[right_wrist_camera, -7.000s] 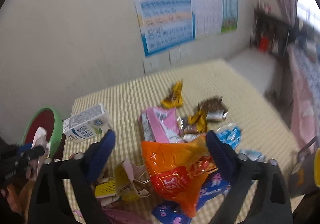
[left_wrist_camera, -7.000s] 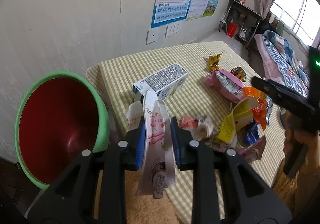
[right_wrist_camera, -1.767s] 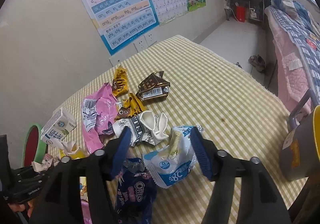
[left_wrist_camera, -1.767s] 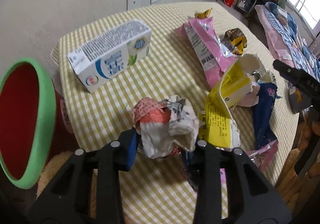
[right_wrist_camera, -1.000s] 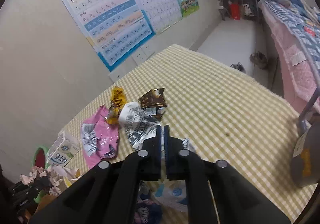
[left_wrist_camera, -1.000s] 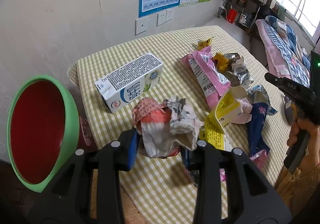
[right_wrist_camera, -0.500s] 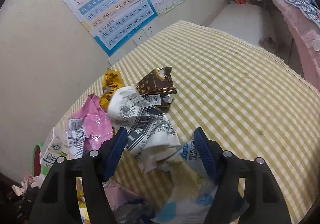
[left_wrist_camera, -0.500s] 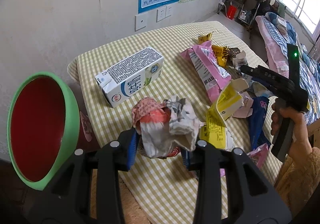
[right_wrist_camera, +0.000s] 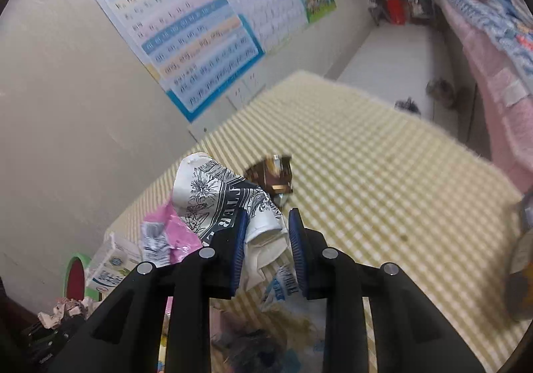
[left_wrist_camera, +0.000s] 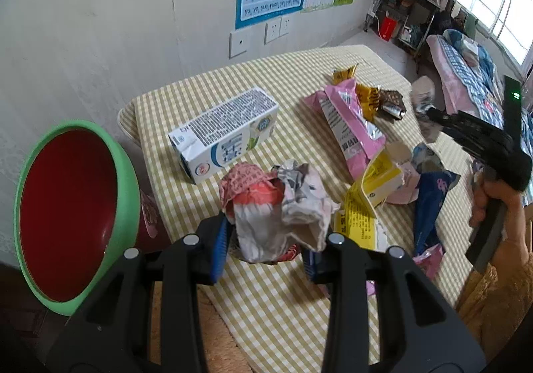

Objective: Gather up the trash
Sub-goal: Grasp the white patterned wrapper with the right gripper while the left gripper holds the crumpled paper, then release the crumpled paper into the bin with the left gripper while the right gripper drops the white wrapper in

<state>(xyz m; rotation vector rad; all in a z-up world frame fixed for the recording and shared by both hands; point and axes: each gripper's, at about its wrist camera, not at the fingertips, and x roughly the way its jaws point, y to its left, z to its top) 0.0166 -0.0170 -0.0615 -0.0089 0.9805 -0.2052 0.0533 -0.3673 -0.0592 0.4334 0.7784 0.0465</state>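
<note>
Left gripper [left_wrist_camera: 265, 241]: blue pads clamped on a crumpled wad of red-and-white paper wrappers [left_wrist_camera: 276, 203], held above the near edge of the yellow-and-white checked table [left_wrist_camera: 299, 299]. The wad is off the cloth, not yet in the bin.

Right gripper [right_wrist_camera: 266, 239]: jaws closing on a crushed white paper cup with black print [right_wrist_camera: 220, 203]. The cup sits between the blue pads with the left pad against it; it looks lifted clear of the table, though blur makes that uncertain. A bare hand [left_wrist_camera: 493, 199] carries this gripper at the right of the left wrist view.

Bin: a round green-rimmed bin with a red inside [left_wrist_camera: 66, 216] stands to the left of the table's near left corner, just beside it. From this angle its inside shows no contents, so what it already holds I cannot tell.

Still on the table:
- white-and-blue milk carton lying on its side [left_wrist_camera: 226, 136], left of centre
- long pink foil snack bag [left_wrist_camera: 346, 120], further right
- small gold and brown sweet wrappers [left_wrist_camera: 369, 96] just beyond it
- torn yellow printed packet [left_wrist_camera: 369, 196], near right
- dark blue biscuit wrapper [left_wrist_camera: 429, 203] beside that

Judgement: two pieces in hand, neither dropped. At least five more items remain. The task looks well short of finished.
</note>
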